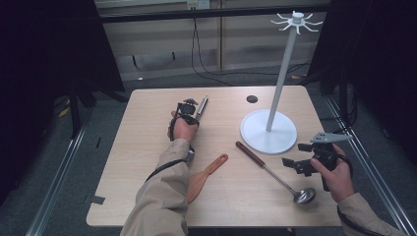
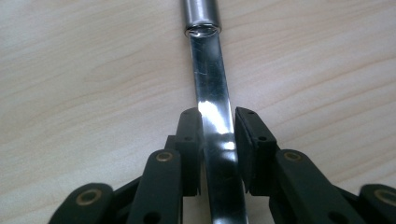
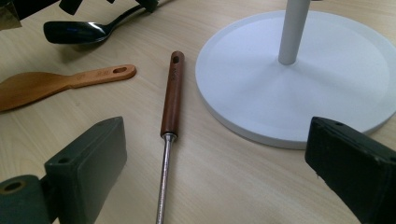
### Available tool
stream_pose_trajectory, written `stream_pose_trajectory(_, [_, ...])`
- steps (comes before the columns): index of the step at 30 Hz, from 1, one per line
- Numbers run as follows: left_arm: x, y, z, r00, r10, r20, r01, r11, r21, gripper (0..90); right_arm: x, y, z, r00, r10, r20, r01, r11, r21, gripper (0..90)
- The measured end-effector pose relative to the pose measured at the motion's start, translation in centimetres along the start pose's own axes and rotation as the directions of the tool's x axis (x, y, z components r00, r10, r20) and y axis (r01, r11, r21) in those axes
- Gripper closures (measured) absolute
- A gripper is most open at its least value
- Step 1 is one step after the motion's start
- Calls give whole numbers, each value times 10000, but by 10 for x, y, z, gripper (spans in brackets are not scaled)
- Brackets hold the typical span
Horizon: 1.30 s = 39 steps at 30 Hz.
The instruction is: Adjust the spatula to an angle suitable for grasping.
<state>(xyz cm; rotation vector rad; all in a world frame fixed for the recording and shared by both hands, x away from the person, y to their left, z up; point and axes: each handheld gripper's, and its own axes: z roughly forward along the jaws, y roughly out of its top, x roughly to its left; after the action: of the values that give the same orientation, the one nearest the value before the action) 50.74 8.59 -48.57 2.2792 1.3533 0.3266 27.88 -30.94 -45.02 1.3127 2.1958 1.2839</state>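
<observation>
Spoon lies apart from spatula, ladle, stand.

Tabletop, high view: steel utensil upper centre-left, between the left claw tips. Stand right of centre. Ladle lies before the stand, lower right. Spatula lower centre, left of the ladle. Right claw at right edge.

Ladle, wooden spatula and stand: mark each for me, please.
Ladle (image 1: 305, 195): high view, on its bowl.
Wooden spatula (image 3: 28, 88): right gripper view, on its blade.
Stand (image 1: 282, 73): high view, on its pole.
</observation>
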Motion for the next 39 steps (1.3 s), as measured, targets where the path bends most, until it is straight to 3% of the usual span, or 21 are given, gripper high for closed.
stream_pose_trajectory(2, [0,-1,-1,9999,104,38,-104,9999,-65,739,0,0,-1,10000,-50,-8,50,10000,-20,48])
stream_pose_trajectory(4, [0,-4,-4,9985,546,-60,-547,9984,-112,748,0,0,-1,10000,-77,-11,77,10000,-38,48])
stream_pose_trajectory(8, [3,-7,-15,9998,94,175,-85,9986,-523,749,1,0,0,10000,-17,-63,17,10000,19,49])
stream_pose_trajectory(14, [7,-17,-40,9986,109,518,-42,9917,-1284,751,4,2,2,9996,-224,-165,224,9997,-22,49])
stream_pose_trajectory(21, [13,-26,-64,9983,104,569,2,9828,-1848,752,9,4,3,9993,-245,-266,242,9996,-113,50])
stream_pose_trajectory(27, [17,-31,-83,9981,158,600,-10,9708,-2400,752,12,4,3,9989,-379,-273,374,9991,-185,50])
stream_pose_trajectory(28, [15,-31,-86,9979,8,645,162,9649,-2622,752,12,5,3,9988,-387,-285,381,9990,-215,50])
stream_pose_trajectory(31, [14,-32,-94,9965,81,832,169,9551,-2959,752,14,5,4,9989,-389,-280,380,9988,-321,49])
stream_pose_trajectory(33, [10,-34,-101,9954,25,962,296,9431,-3312,752,15,6,5,9987,-385,-334,373,9986,-369,46])
stream_pose_trajectory(34, [10,-34,-104,9949,221,987,118,9439,-3301,752,16,6,6,9984,-439,-361,424,9982,-415,45])
stream_pose_trajectory(39, [0,-39,-119,9911,342,1288,186,9215,-3879,752,27,11,13,9986,-407,-351,382,9968,-697,48])
